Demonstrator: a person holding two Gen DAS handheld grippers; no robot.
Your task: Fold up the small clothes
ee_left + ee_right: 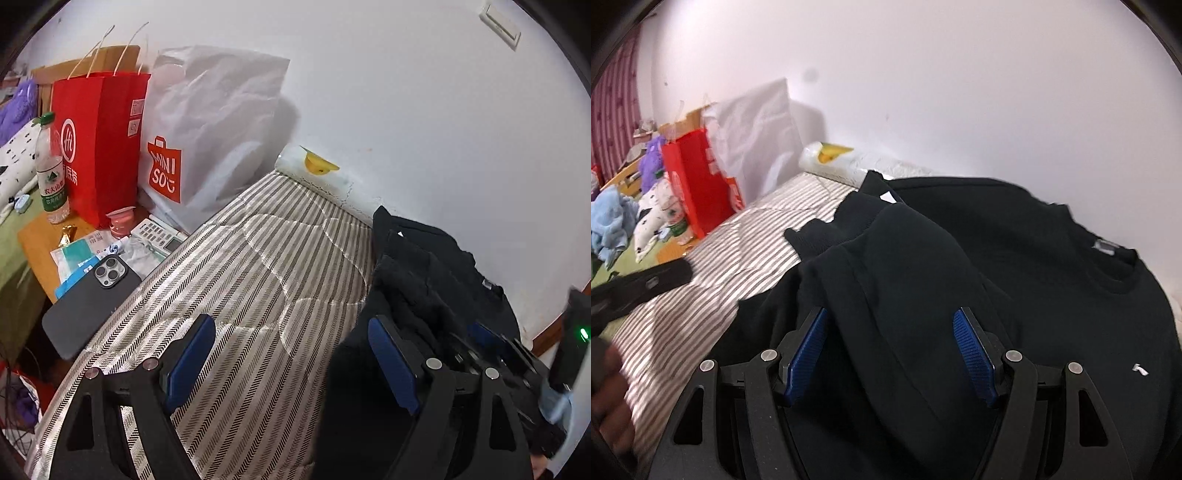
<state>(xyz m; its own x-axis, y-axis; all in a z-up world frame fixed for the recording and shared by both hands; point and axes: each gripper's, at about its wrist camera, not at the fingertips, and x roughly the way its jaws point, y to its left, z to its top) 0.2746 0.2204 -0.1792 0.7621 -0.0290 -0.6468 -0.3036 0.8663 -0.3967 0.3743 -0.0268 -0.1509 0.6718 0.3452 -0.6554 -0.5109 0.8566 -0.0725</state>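
Between the parted right tongs [890, 354], a black sweatshirt [1015, 266] sleeve.

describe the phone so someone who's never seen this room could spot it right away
Start at the striped mattress and go to its left edge, where a small wooden table holds a red paper bag and a water bottle. The phone lies face down in front of them, overhanging the mattress: dark matte case, three camera lenses.

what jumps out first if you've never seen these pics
The black sweatshirt heaped on the striped bed cover by the white wall, a sleeve lying between the right gripper's blue fingers. Next, the red bag and white Miniso bag standing at the bed's far-left end.
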